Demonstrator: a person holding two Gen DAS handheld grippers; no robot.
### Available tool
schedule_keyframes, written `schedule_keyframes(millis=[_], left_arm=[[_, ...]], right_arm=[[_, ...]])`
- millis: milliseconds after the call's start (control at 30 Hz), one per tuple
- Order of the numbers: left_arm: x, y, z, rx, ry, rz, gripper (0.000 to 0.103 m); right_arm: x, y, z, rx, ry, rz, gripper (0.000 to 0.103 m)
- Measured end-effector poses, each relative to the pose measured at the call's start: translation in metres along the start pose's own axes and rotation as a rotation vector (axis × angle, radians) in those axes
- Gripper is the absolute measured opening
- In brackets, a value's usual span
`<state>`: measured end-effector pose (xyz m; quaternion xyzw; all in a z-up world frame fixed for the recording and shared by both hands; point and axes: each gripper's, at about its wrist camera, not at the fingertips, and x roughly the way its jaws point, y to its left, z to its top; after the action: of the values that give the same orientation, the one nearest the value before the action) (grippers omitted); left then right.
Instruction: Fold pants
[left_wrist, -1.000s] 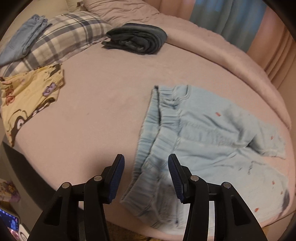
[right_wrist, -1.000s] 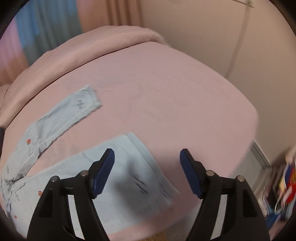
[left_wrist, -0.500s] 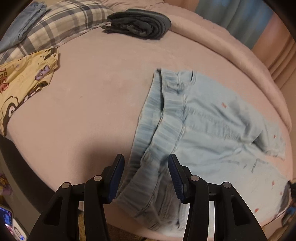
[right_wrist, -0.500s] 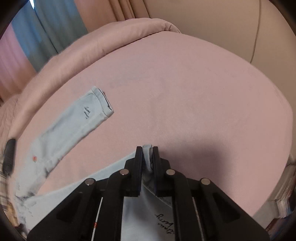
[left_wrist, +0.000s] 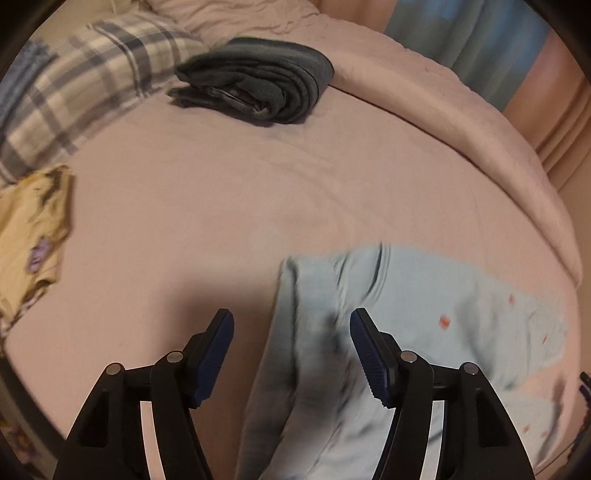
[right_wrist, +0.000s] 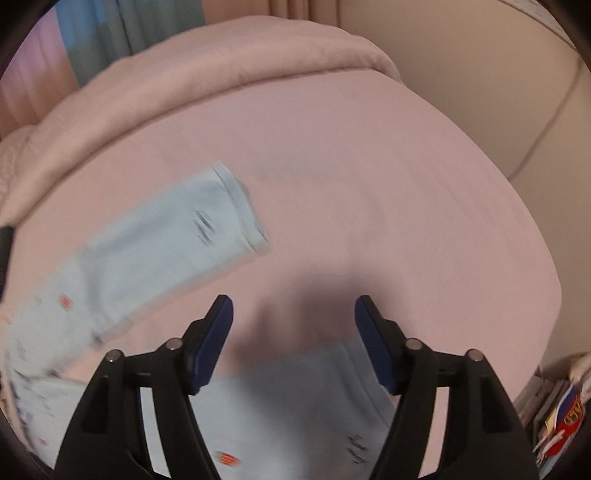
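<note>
the small light blue denim pants with tiny red dots (left_wrist: 424, 325) lie spread on the pink bed sheet (left_wrist: 229, 206), near the bed's front edge, with the stretchy waist (left_wrist: 314, 332) at the left gripper (left_wrist: 291, 343) and the two legs apart at the right gripper (right_wrist: 293, 332). both grippers hang just above the cloth with fingers spread wide, holding nothing. to fold well, i think each should pinch one edge of the near half, lift together and lay that leg flat on the far leg (right_wrist: 159, 254), edges lined up. a folded dark grey cloth (left_wrist: 255, 88), a plaid pillow (left_wrist: 88, 88) and a yellow cartoon cloth (left_wrist: 33, 229) sit well apart.
</note>
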<state>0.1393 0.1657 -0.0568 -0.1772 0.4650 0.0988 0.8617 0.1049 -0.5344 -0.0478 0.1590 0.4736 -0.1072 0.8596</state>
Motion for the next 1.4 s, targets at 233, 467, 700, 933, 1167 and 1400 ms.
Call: schedule_keyframes(millis=[233,467,700,933,1167,1400], left_arm=[[0.055,-0.001,0.022,-0.057,0.126,-0.037,0.065],[0.067,-0.01,0.015,-0.011,0.067,-0.064,0.063],[0.059,-0.027,0.01,0.025,0.023,-0.048,0.03],[-0.001,-0.016,0.022,-0.04,-0.156,-0.089,0.005],[-0.044,-0.016,0.003,0.025,-0.181,-0.221,0.005],[-0.074,-0.027,-0.009,0.018,-0.218,-0.322,0.005]], right_arm=[[0.044,0.054,0.073,-0.001,0.092,0.098,0.076],[0.107,0.072,0.1,0.035,0.175,0.092,0.076],[0.147,0.079,0.086,-0.004,0.173,0.091,0.007],[0.07,0.071,0.102,0.073,-0.022,0.291,0.008],[-0.038,0.034,0.078,0.076,-0.191,0.425,0.008],[-0.063,0.027,0.061,0.04,-0.233,0.461,0.008]])
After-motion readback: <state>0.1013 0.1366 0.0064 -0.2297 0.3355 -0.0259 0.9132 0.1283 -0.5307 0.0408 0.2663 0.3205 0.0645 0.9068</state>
